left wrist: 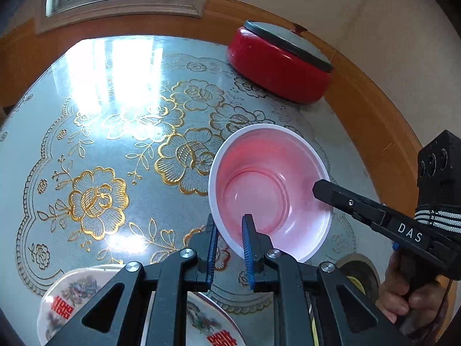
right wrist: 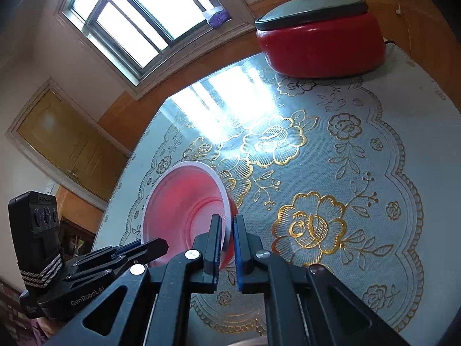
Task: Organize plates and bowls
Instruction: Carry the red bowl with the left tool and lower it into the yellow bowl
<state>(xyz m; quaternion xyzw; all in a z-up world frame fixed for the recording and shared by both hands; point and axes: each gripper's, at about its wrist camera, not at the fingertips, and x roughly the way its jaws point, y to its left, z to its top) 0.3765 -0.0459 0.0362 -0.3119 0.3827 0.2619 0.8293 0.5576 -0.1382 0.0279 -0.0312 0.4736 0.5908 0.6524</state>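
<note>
A red bowl with a white-pink inside is held above the table, tilted. My left gripper straddles its near rim, one finger inside and one outside, with a gap to the wall. My right gripper is shut on the bowl's rim at the bowl's right side; it also shows in the left wrist view. Two white plates with red characters and painted flowers lie at the lower left, partly hidden by my left gripper.
A red electric pot with a grey lid stands at the table's far right edge. The round table has a glossy lace cloth with gold flowers. A wood-panelled wall and a window lie beyond.
</note>
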